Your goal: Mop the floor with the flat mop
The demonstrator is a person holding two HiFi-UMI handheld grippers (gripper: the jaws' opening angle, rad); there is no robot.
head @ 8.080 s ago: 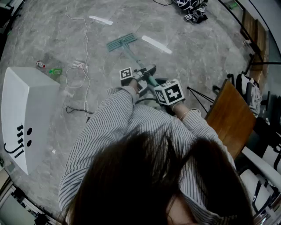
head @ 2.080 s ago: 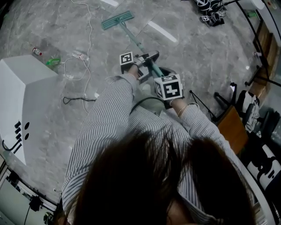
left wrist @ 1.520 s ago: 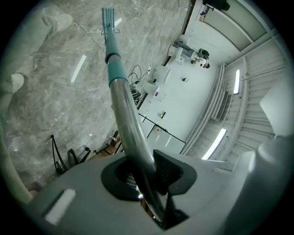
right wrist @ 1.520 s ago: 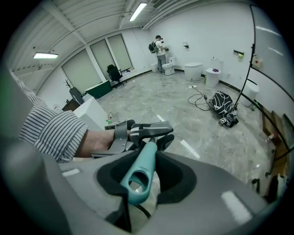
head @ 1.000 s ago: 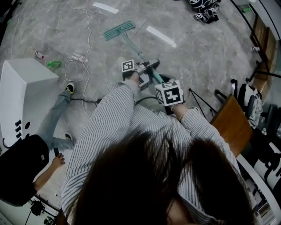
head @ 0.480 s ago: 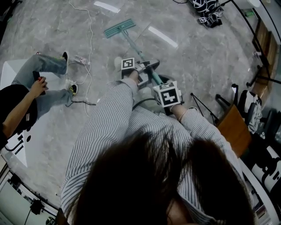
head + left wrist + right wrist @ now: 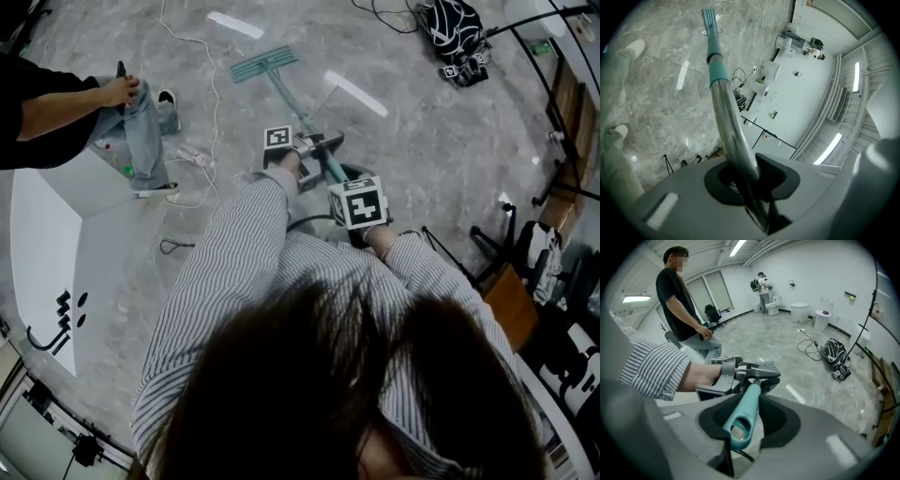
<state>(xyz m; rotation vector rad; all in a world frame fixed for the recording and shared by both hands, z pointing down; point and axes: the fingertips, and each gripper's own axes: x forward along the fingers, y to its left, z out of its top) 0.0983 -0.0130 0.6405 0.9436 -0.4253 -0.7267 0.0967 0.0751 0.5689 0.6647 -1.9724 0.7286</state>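
Observation:
The flat mop lies with its teal head [image 7: 264,64] on the grey marble floor ahead of me, and its pole [image 7: 298,120] slants back toward my body. My left gripper [image 7: 311,150] is shut on the metal pole [image 7: 733,136], which runs up to the teal sleeve [image 7: 717,70] and the mop head [image 7: 708,18]. My right gripper [image 7: 349,192] sits closer to me and is shut on the teal handle end [image 7: 743,420]. In the right gripper view the left gripper [image 7: 743,373] shows just ahead on the pole.
A person in a black top and jeans [image 7: 66,103] stands at the upper left, next to a white unit [image 7: 56,253]. A white cable [image 7: 202,94] trails over the floor. A black bag [image 7: 452,30] lies at the top right, and stands and a wooden panel [image 7: 511,300] are at the right.
The bystander has walked from the lower left to the upper left of the head view. Both grippers keep their hold on the mop, and its head has barely shifted.

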